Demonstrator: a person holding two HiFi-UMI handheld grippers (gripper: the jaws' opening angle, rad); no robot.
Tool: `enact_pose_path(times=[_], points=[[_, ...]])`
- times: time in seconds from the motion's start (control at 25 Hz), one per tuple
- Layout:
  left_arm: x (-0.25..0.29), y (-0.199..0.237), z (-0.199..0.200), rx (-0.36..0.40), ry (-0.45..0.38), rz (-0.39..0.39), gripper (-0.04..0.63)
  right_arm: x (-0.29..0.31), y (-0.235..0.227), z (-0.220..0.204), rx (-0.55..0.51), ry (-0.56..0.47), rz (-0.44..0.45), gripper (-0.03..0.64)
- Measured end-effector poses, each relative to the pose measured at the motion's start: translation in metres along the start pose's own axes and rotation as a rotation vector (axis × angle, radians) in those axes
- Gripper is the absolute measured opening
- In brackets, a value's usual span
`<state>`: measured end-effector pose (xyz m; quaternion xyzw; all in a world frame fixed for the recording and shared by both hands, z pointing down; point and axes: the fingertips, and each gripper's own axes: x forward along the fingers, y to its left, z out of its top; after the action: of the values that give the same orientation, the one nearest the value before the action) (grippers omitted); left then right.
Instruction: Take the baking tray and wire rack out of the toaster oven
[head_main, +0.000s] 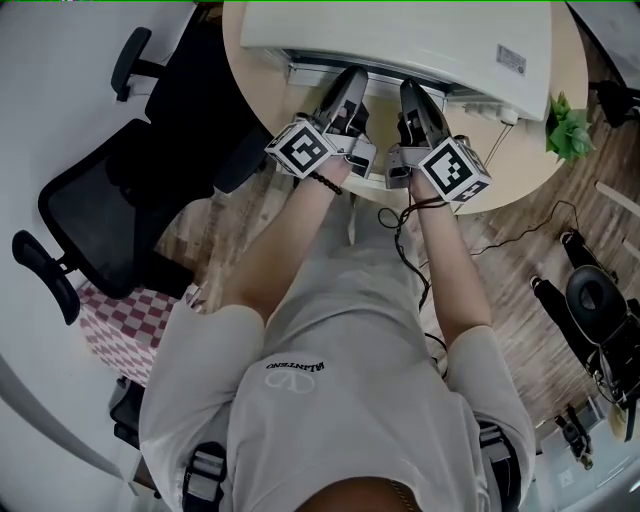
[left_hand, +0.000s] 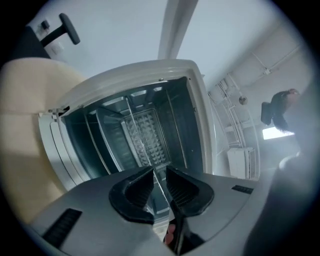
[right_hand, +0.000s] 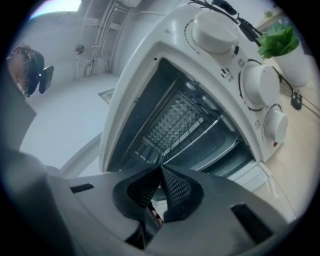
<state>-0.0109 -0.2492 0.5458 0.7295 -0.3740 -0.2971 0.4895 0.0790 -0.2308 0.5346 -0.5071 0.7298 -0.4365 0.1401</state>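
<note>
Left gripper (left_hand: 160, 169), jaws slightly apart, and right gripper (right_hand: 160, 168), jaws closed, face the open white toaster oven (left_hand: 150, 70); thin metal wire rack (right_hand: 207, 131) and grey baking tray (right_hand: 222, 150) sit inside; a shallow bite could slip.

- Toaster oven (head_main: 400, 35): the head view gives only its top, cut off by the upper edge. The cavity is hidden beneath it.
- Both grippers' tips are hidden under the oven's front lip in the head view.
- Right gripper (right_hand: 160, 171): jaw tips meet. Whether anything thin is pinched there cannot be told.
- Left gripper (left_hand: 159, 175): a thin bar (left_hand: 156, 176) sits in the gap. Identity and pad contact undetermined.
- Baking tray: not separable from the dark cavity in either gripper view.
- Label (head_main: 511, 59) and dial markings (right_hand: 258, 122): too small to read.
- Dark shape (left_hand: 280, 107): blurred, unidentifiable.
</note>
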Motion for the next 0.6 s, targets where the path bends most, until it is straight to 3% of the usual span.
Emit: enact_pose_path(times=[0.28, 0.32, 0.6], points=[[0.018, 0.006, -0.002, -0.062, -0.033, -0.022, 0.083, 0.016, -0.011, 0.002, 0.077, -0.014, 0.03, 0.008], [0.02, 0.007, -0.003, -0.067, -0.033, -0.019, 0.086, 0.017, -0.012, 0.002, 0.091, -0.016, 0.04, 0.074], [0.026, 0.013, -0.005, -0.103, -0.035, -0.015, 0.108, 0.02, -0.018, 0.005, 0.161, -0.044, 0.049, 0.077]])
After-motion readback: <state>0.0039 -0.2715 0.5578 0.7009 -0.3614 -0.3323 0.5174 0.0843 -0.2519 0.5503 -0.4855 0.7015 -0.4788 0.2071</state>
